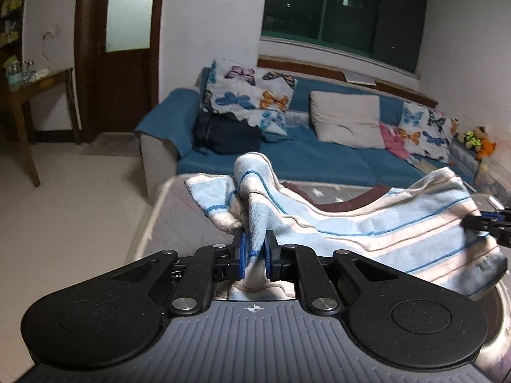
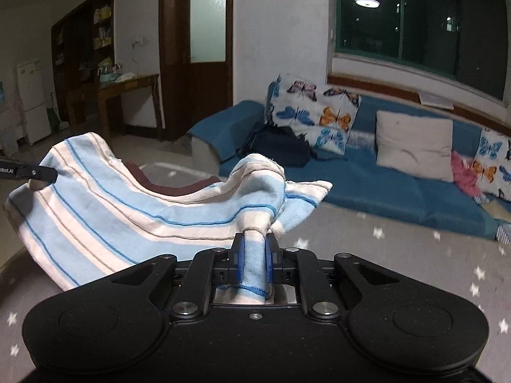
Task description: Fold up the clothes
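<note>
A living room at night: a blue sofa point(image 1: 319, 159) with butterfly-print cushions point(image 1: 249, 92) stands under a dark window point(image 1: 345, 9), and in front of it lies a grey surface with white stars point(image 2: 415, 255).

The left gripper point(image 1: 255, 249) has its blue-padded fingers point(image 1: 241, 255) pinched on a bunched corner of a light blue and white striped cloth point(image 1: 383, 233); the fabric fills the narrow gap between the pads and rises in a fold just past them. The right gripper point(image 2: 255, 255) pinches another corner of the same cloth point(image 2: 127, 210) in the same way, a roll of fabric clamped between its pads.

Between the two grips the cloth hangs in a sagging span, lifted off the starred surface, with the far edge drooping. A dark maroon item point(image 1: 345, 202) lies on the surface just behind the span.

Further out, a dark bag point(image 1: 226, 134) sits on the sofa below the cushions, a plain beige pillow point(image 1: 345, 118) leans against the backrest, and a wooden side table point(image 1: 35, 95) stands beside a dark door point(image 1: 121, 54).
</note>
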Demonstrator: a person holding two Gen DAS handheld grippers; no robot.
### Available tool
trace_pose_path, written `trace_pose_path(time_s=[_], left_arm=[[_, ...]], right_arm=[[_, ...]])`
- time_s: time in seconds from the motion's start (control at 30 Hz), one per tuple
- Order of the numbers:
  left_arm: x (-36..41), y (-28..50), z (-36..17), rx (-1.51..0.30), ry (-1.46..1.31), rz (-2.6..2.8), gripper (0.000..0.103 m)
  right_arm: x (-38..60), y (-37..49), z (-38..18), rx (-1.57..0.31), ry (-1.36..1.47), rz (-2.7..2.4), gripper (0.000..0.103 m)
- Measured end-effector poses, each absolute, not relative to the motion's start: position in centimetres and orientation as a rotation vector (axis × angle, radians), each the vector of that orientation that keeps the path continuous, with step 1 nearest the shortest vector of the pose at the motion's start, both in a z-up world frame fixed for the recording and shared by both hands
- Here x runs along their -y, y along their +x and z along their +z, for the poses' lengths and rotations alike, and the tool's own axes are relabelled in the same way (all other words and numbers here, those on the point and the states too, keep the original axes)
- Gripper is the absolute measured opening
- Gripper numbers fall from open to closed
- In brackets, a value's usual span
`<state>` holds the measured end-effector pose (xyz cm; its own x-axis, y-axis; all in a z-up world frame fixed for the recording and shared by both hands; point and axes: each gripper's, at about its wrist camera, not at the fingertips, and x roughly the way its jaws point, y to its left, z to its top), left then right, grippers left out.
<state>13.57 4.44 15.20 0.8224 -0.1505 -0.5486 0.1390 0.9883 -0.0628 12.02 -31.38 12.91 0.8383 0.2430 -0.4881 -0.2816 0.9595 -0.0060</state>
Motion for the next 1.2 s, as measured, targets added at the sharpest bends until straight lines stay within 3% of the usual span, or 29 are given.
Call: trace_pose_path(time_s=[0.33, 0.37, 0.47, 0.53, 0.67, 0.77, 0.97, 1.2], left_arm=[[-2.8, 18.3, 9.6, -0.722, 0.065, -0.087, 0.016], [-2.8, 18.3, 9.1, -0.721, 0.091, -0.084, 0.018], [-2.7, 17.9, 8.6, -0.725, 0.113, -0.078, 0.037], [-3.0, 17.4, 8.5, -0.712, 0.118, -0.073, 0.039], [-2.9, 15.3, 8.7, -0.679, 0.13, -0.058, 0.057], [-2.4, 13.3, 9.0, -0.655, 0.146, -0.05, 0.068], [-1.9, 8.0, 8.3, -0.636, 0.148, -0.042, 0.074], [-1.4, 2.5, 6.8, -0.642, 0.139, 0.005, 0.078]], right_arm=[[31.5, 17.0, 6.8, -0.64, -0.069, 0.217, 0.015], [31.5, 17.3, 6.0, -0.658, -0.071, 0.21, 0.019], [32.1, 17.1, 5.3, -0.677, -0.047, 0.195, 0.026], [32.4, 16.5, 5.3, -0.677, -0.041, 0.181, 0.029], [33.1, 14.8, 5.8, -0.673, -0.029, 0.145, 0.048], [33.2, 13.0, 6.1, -0.668, -0.02, 0.123, 0.056], [33.7, 8.9, 6.2, -0.668, -0.01, 0.089, 0.078], [34.5, 4.2, 5.0, -0.679, 0.003, 0.046, 0.082]])
